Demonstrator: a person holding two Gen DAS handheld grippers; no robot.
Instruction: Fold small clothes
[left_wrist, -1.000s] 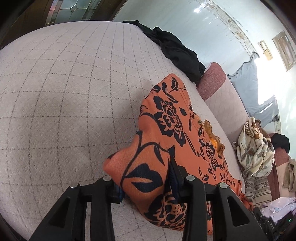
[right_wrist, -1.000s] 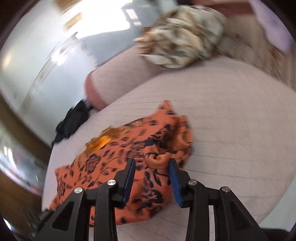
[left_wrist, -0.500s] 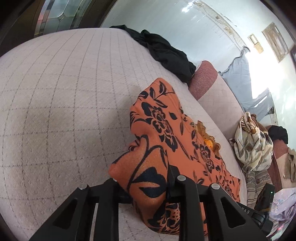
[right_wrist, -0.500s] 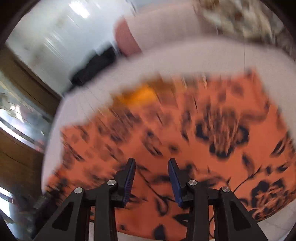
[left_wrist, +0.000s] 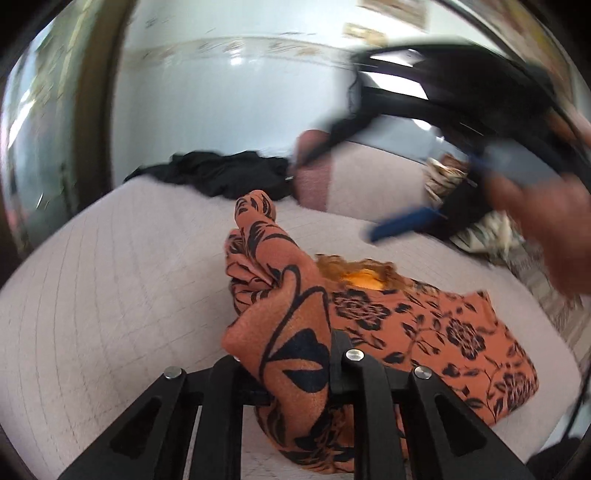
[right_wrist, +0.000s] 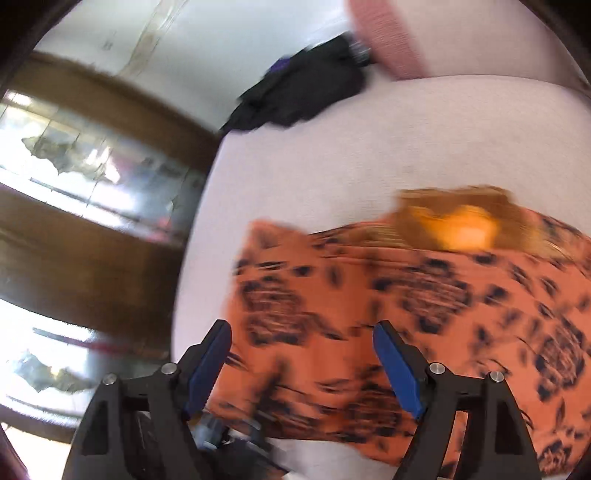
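Note:
An orange garment with black flowers lies partly folded on a pale quilted cushion. My left gripper is closing on a bunched fold of it, and the fabric is pinched between the pads and raised off the cushion. In the right wrist view, my right gripper hovers over the garment near its left edge. Its jaws are opening wide and grip nothing. The left wrist view also shows that gripper's blue pad, blurred, and the hand holding it.
A black garment lies at the cushion's far edge beside a pink armrest. A cream patterned cloth sits at the right. A wooden frame with glass panes runs along the cushion's left side.
The left gripper tightened on the fold, rose and rolled with it. The right gripper left the bunched fabric, swept across the garment towards its other edge and opened wide.

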